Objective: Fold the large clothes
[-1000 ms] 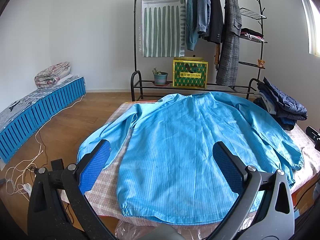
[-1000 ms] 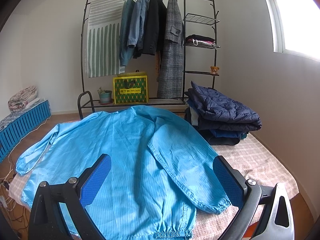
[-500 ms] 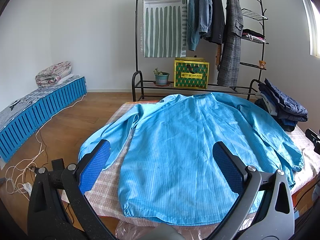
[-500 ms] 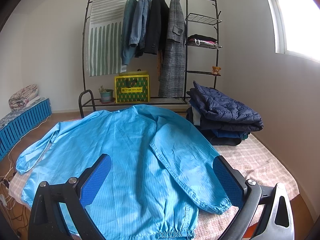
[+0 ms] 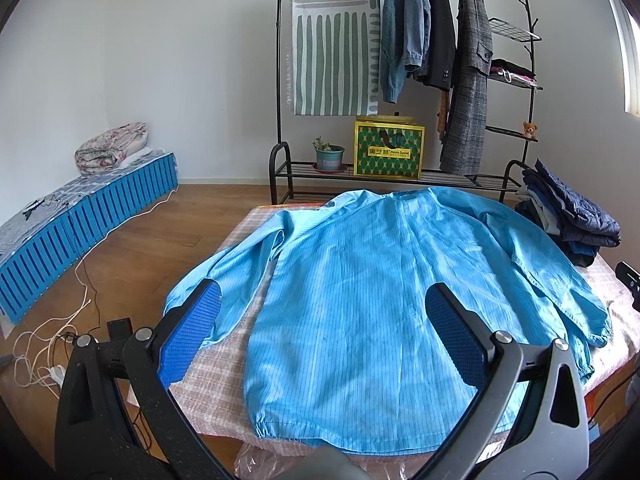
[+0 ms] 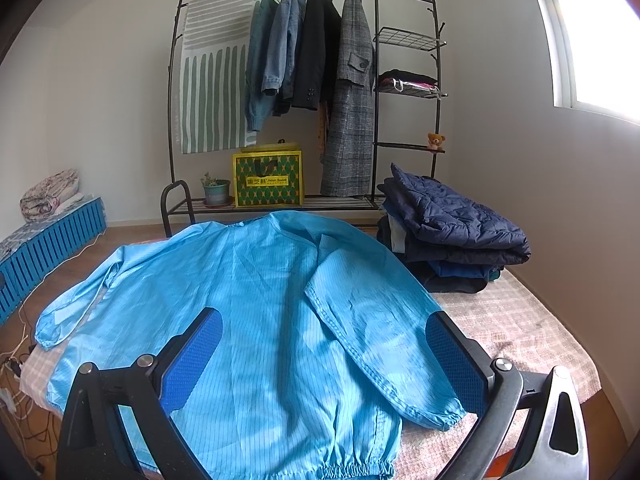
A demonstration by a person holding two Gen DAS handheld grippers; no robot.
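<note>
A large light-blue striped jacket [image 5: 368,280] lies spread flat, back up, on a table covered with a pink checked cloth [image 5: 224,364]. Its hem is nearest to me and both sleeves are stretched out sideways. My left gripper [image 5: 322,316] hovers open above the hem on the left side, with nothing between its blue pads. In the right wrist view the jacket [image 6: 248,304] shows its right sleeve [image 6: 376,340] lying along the body. My right gripper [image 6: 324,344] hangs open above that sleeve and hem, holding nothing.
A stack of folded dark-blue padded clothes [image 6: 448,232] sits on the table's far right corner. Behind the table stands a black clothes rack [image 5: 400,80] with hung coats, a green box and a plant pot. Blue crates [image 5: 80,224] and loose cables [image 5: 52,336] lie on the floor at left.
Both grippers have drifted very slightly, so the scene shifts a little in each view. The jacket has not moved and both grippers remain open.
</note>
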